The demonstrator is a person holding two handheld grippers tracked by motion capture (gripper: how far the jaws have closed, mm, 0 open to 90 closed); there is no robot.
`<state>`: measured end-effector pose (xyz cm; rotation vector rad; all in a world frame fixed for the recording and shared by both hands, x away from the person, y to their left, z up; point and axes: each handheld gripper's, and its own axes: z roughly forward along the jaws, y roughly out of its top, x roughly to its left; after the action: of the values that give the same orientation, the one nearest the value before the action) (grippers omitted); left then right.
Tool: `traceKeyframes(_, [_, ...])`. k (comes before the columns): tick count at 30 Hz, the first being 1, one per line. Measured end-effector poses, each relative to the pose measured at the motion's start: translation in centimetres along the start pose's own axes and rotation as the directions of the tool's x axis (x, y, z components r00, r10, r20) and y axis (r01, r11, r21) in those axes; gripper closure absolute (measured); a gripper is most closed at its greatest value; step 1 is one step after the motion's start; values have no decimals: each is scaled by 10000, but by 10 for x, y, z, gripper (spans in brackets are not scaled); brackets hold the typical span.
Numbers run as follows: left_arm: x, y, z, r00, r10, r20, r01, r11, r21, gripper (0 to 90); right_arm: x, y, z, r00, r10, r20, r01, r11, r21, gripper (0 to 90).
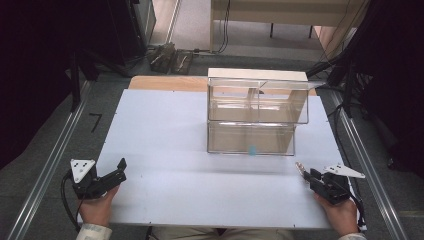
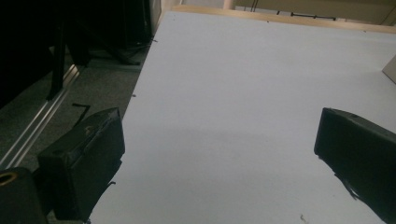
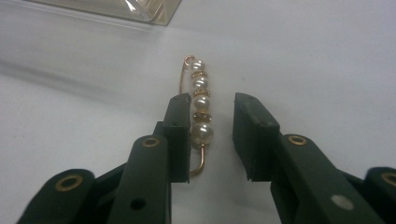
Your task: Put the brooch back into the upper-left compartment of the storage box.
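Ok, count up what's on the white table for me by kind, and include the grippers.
Grippers: 2, the left gripper and the right gripper
Clear acrylic boxes: 2, the upper box stacked on the lower box
Pearl and gold pin: 1, the pearl pin lying between the right gripper's jaws
Small blue thing in the lower box: 1, blue object
Total: 6

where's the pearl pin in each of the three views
High view: the pearl pin is a small glint at lower right, at the tip of the right gripper.
Left gripper view: the pin is not in it.
Right gripper view: the pin lies centre frame between the open jaws, against the left one.
Shared landmark: the clear acrylic box, whose corner sits at the top of the right gripper view.
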<state>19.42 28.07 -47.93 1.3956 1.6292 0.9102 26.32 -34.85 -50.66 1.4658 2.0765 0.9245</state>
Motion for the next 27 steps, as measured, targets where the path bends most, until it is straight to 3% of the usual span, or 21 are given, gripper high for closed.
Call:
traceKeyframes(13, [0,0,0,10000,2,-16,-2,10000,21,12,4,0,0,9999,-82,106,81,9999,78,766])
traceKeyframes(25, [0,0,0,10000,7,-13,-7,10000,25,12,4,0,0,9999,-160,48,159,9998,72,784])
traceKeyframes(27, [0,0,0,10000,-11,-25,11,10000,26,12,5,2,-2,9996,-275,117,278,9994,-199,785])
